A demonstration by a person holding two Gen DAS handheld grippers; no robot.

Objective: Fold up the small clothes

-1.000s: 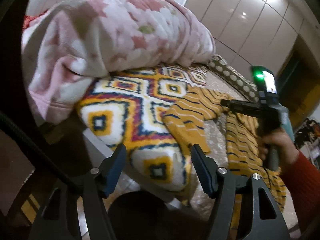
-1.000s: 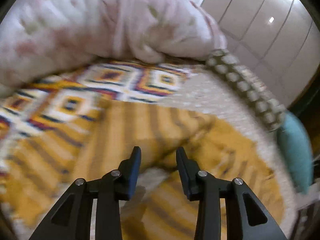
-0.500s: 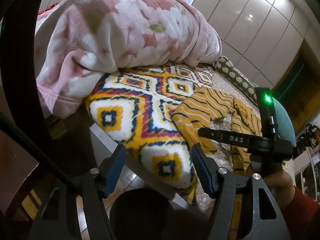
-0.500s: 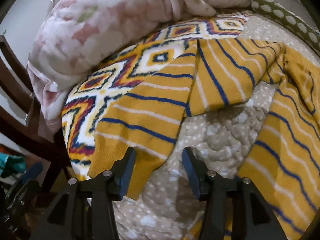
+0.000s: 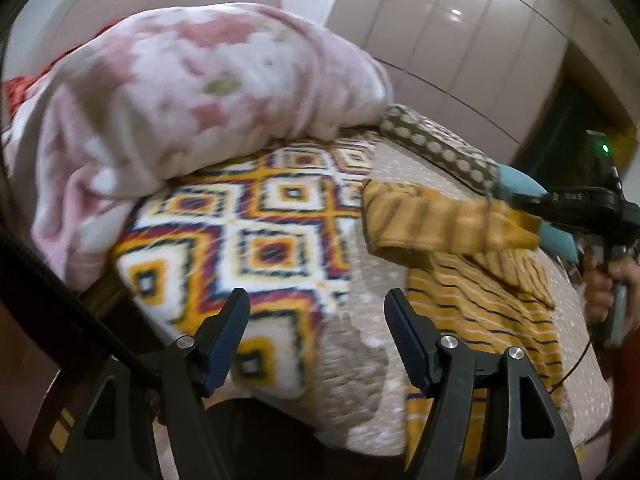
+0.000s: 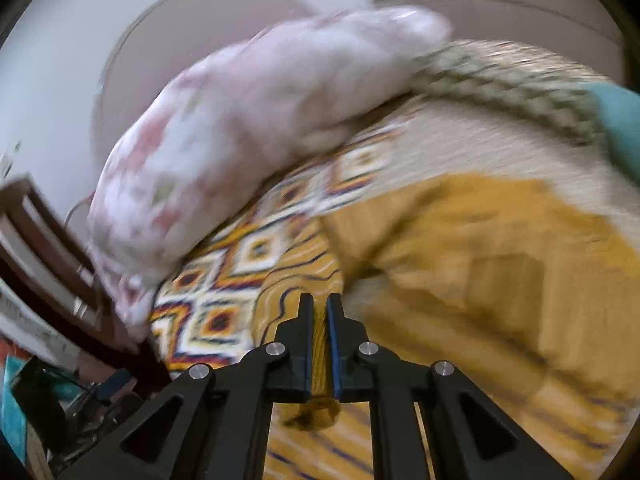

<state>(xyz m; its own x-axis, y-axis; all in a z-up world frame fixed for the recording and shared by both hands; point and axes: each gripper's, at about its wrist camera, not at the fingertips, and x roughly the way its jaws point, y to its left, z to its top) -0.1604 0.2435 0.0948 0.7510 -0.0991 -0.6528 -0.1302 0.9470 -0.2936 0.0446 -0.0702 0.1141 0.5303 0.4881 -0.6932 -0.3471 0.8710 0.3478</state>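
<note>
The right gripper point(image 6: 318, 312) is closed on a fold of the yellow striped garment point(image 6: 480, 264); the left gripper point(image 5: 318, 312) is slowly opening, nothing between its jaws

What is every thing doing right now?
Right gripper: shut on the yellow striped top's sleeve.
Left gripper: open, holding nothing.
Yellow striped top: spread on the bed, one sleeve lifted.
Pink blanket: piled up.
Patterned blanket: lying flat.
</note>
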